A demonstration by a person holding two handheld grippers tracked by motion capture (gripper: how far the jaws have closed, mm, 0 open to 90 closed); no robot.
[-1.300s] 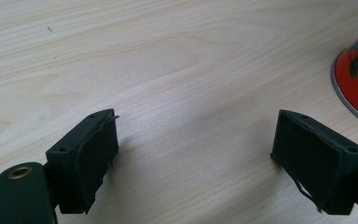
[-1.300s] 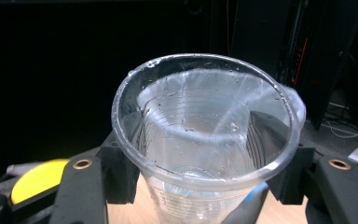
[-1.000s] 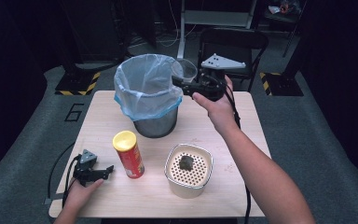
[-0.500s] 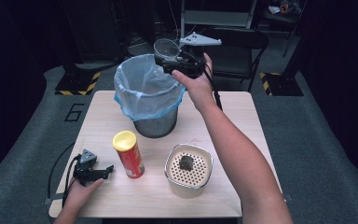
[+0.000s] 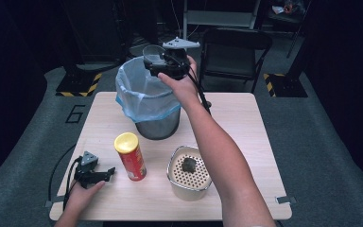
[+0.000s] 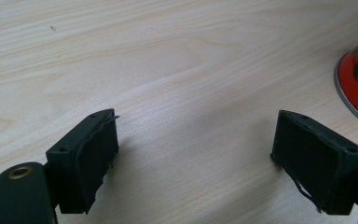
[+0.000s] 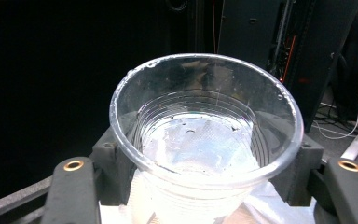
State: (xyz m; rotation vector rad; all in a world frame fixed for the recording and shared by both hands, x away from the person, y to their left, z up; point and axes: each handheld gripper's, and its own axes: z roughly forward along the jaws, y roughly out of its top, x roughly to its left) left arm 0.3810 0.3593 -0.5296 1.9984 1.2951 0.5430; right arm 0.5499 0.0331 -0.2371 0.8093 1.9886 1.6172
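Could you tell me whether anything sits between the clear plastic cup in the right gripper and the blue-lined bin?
Nothing visible does. The right gripper holds the clear plastic cup above the far rim of the dark mesh bin with the blue liner, whose mouth is open.

Black two-jaw grippers (image 5: 158, 64) with brass screws, grey three-cornered plates, trailing black cables

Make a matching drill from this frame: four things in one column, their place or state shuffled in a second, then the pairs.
Things:
1. clear plastic cup
2. chip can
3. bin
4. left gripper

States:
A. lined with a blue bag
B. open, low over bare tabletop
C. clamped in the right gripper
D. upright, yellow lid, red body

Pairs: 1-C, 2-D, 3-A, 4-B
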